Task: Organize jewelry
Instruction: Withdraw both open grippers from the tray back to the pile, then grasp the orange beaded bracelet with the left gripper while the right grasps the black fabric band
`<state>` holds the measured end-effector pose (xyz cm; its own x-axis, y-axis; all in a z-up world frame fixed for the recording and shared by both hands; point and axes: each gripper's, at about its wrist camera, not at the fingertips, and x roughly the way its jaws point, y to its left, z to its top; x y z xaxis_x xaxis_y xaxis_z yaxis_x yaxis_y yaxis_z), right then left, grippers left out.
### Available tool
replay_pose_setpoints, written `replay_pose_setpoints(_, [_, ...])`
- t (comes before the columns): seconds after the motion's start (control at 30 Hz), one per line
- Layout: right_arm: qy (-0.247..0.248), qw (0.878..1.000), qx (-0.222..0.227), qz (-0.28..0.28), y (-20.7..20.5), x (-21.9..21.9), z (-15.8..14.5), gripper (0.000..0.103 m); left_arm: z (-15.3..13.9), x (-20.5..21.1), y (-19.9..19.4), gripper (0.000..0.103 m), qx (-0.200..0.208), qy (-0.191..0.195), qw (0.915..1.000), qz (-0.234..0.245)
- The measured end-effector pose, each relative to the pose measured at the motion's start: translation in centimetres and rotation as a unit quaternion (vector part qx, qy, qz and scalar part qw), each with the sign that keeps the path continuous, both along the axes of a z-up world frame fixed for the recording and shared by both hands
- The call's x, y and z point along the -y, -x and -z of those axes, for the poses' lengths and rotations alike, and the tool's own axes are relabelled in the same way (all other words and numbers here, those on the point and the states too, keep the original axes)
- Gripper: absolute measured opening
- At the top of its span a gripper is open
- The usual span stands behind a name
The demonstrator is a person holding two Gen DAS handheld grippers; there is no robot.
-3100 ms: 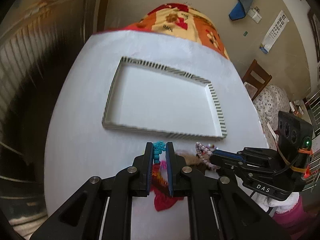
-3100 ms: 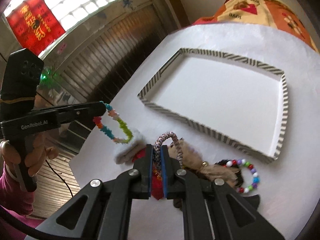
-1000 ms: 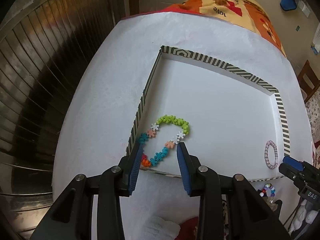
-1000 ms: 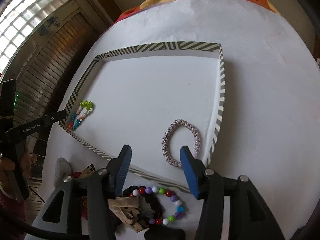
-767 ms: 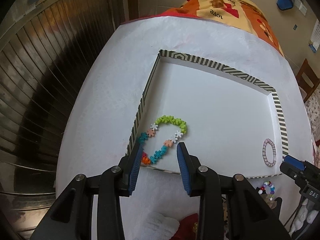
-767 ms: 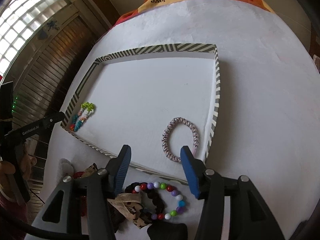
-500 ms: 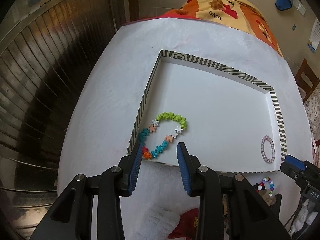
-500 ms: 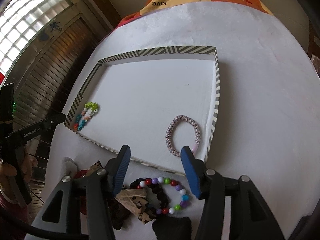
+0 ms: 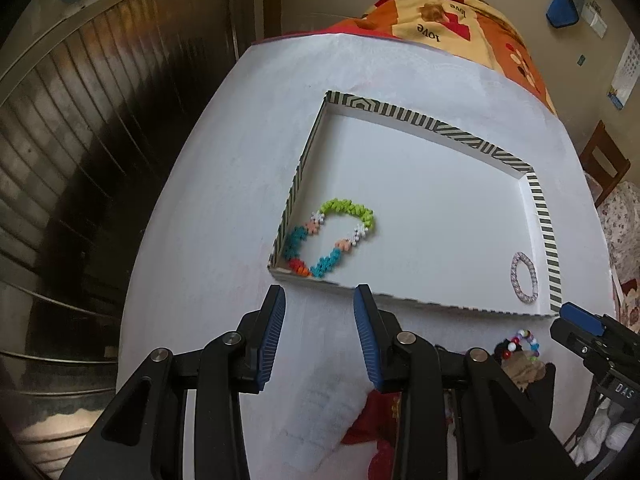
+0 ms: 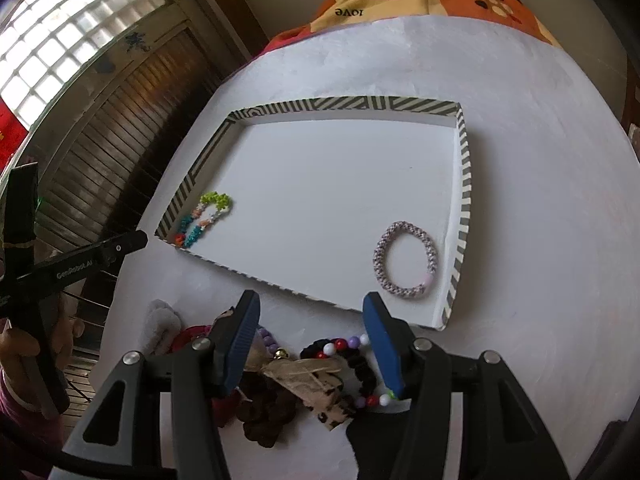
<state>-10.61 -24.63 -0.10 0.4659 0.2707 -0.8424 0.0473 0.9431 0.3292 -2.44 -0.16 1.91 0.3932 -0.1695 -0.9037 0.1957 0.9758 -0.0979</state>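
Grippers both released and empty: left gripper (image 9: 319, 330) and right gripper (image 10: 310, 340) have backed off the striped-rim white tray (image 10: 464, 184). Colourful flower-bead bracelet (image 9: 328, 240) now lies in its near-left corner, pink woven bracelet (image 10: 404, 260) near-right. Remaining pile, including multicoloured round-bead bracelet (image 10: 356, 354), waits on white tabletop (image 9: 208, 240); next pick likely there.

Both wrist cameras near, angled steeply down at table; shared: striped tray (image 9: 542, 216) (image 10: 464, 184).
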Motion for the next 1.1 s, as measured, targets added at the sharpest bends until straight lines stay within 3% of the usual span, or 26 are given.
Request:
replay_pose_setpoints(0.5, [-0.001,0.999,-0.010,-0.044,3.4,-4.8,-0.1,0.059,0.9,-3.0,4.0,0.016,-0.036,0.024,0.9990,0.005])
replay_pose_setpoints(0.97, [0.011,0.999,-0.031,-0.035,7.4,-3.9,0.6,0.059,2.8,-4.1,6.8,0.016,-0.078,0.045,0.9958,0.013])
replay_pose_setpoints(1.1, [0.011,0.999,-0.038,-0.022,8.5,-3.2,1.1,0.059,2.4,-3.1,7.3,0.016,-0.078,0.051,0.9948,0.039])
